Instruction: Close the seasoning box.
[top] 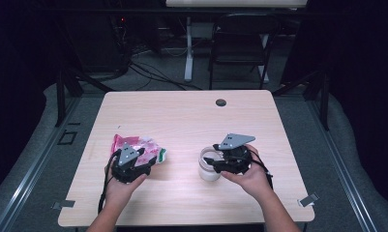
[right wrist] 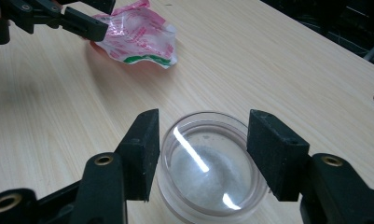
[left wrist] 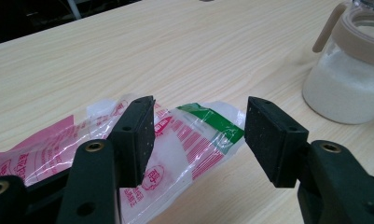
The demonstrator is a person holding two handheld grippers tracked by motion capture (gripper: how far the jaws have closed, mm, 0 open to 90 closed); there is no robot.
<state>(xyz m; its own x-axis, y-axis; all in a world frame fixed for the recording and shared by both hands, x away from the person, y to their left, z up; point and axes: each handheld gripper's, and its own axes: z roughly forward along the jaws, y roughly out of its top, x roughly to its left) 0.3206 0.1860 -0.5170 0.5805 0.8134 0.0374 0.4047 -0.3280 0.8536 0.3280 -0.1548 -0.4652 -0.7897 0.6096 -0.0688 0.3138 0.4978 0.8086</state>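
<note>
I see a pale wood-grain table (top: 182, 116) with a dark grommet hole (top: 221, 102) near its far edge, a folding chair (top: 240, 43) and floor cables behind, the room dark. My left gripper (left wrist: 198, 135) stands wide over a crumpled pink, white and green plastic bag (left wrist: 189, 140) at the table's left. My right gripper (right wrist: 201, 147) is wide above the glass-lidded jar (right wrist: 208, 163) of white powder, whose body its jaws partly hide.

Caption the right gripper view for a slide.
Right claw, jaws open, straddles a clear-lidded jar; a pink-and-white plastic bag lies beyond.
</note>
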